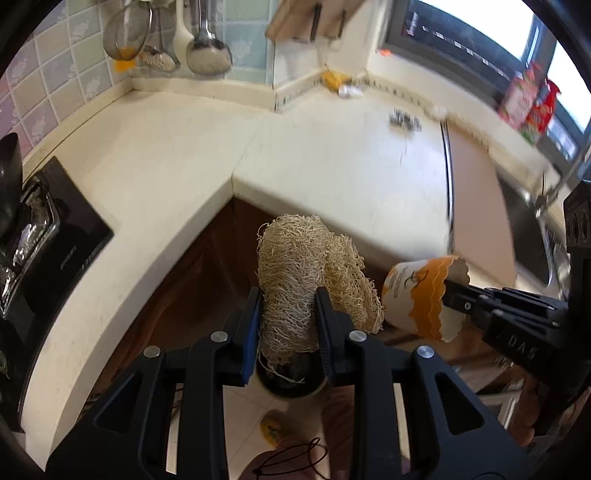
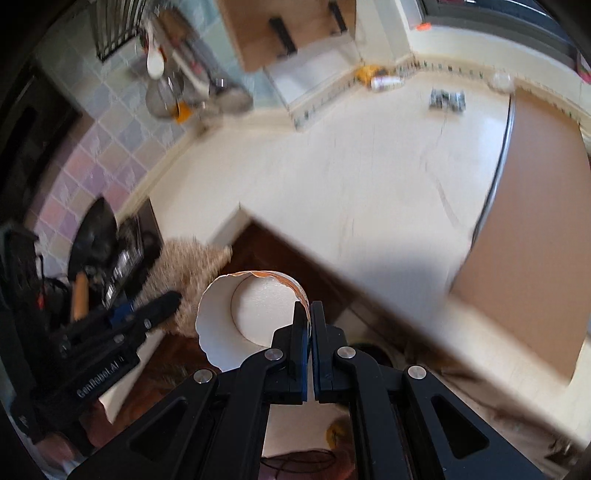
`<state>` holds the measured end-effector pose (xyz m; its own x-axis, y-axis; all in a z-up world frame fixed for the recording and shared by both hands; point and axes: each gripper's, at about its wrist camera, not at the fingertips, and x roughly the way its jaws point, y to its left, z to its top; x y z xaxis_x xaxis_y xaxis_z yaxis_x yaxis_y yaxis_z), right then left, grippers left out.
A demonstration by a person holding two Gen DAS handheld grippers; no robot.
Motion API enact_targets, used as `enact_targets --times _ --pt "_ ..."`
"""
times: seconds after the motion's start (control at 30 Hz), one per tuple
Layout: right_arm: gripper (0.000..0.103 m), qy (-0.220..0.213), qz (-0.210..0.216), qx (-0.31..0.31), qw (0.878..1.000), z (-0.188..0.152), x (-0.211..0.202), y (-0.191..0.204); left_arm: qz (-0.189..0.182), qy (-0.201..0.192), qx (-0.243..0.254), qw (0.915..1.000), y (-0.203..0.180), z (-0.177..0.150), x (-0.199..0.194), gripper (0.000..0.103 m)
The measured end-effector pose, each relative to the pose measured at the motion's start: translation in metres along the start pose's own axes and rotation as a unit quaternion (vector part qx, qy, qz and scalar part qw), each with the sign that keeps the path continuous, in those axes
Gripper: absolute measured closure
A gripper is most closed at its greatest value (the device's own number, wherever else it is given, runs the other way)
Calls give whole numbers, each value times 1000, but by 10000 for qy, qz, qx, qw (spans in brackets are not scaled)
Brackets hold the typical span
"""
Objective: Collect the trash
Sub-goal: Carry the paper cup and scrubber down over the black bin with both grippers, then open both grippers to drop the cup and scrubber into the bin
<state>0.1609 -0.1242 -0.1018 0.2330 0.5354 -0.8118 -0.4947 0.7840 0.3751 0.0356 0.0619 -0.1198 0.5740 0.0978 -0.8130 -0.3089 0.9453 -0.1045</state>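
1. Fibrous loofah (image 1: 291, 280) is clamped between the left gripper (image 1: 286, 325) jaws, above a dark bin (image 1: 291, 384) below the counter (image 1: 332, 166).
2. Torn paper cup (image 2: 240, 317) is pinched by its rim in the right gripper (image 2: 309, 325), beside the loofah.
3. The drop-off step is judged in hand; both loads need centring over the bin before release.

"GenRobot.AI" is printed in white on the left gripper (image 2: 162, 302) body

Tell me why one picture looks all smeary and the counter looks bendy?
Right wrist view: motion blur smears the hanging utensils and counter, though the paper cup stays fairly sharp. Left wrist view: crisper, the loofah clear, only the far right blurs. Both: the fisheye lens curves straight edges; the window glares white.
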Motion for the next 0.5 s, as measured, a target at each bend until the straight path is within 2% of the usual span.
enact_targets --times 0.2,0.27,0.4,0.5 --pt "101 420 -437 -79 9981 -75 55 9 47 432 300 9986 11 -58 49 79" --pt "101 589 -624 -186 9961 -102 79 11 20 703 299 9971 18 -82 77 79" --pt "101 1034 -630 -121 9926 -144 130 4 -192 1209 191 9923 28 -126 137 79" --pt "101 1249 -700 -63 9897 -173 175 -9 -195 1468 135 9889 34 -155 184 78"
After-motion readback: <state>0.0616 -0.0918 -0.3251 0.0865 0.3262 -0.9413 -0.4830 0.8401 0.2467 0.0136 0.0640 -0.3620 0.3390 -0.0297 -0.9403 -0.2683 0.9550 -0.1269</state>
